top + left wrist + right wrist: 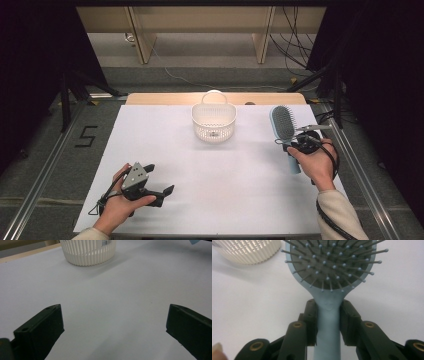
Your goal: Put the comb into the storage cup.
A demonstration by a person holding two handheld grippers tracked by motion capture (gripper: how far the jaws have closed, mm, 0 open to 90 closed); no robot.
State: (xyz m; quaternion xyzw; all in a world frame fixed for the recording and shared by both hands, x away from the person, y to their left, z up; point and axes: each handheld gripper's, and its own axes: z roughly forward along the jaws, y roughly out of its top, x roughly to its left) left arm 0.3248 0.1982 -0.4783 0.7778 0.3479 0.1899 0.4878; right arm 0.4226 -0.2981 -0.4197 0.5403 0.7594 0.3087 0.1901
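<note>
White counter [220, 200] seen from above, with two hand-held grippers. Left hand-held gripper [161, 181], at about 7 o'clock on the counter: held low over the surface in the person's left hand [116, 207], its jaws spread wide with bare counter between them, as the left gripper view confirms; a grey three-cornered plate [135, 175] sits on top. Right hand-held gripper [291, 143], at about 3 o'clock: held in the person's right hand [317, 165], jaws pinching the light blue handle of a hairbrush [283, 125] just below the head. In the right gripper view the jaws press against both sides of the handle, and the grey bristle pad with ball-tipped pins faces the camera. The brush head points toward 12 o'clock; whether it rests on the counter cannot be told. White slatted basket [214, 121], at 12 o'clock near the far edge, stands upright, well apart from both grippers and to the left of the brush head. A barcode label [107, 242] shows through its slats in the left gripper view.
</note>
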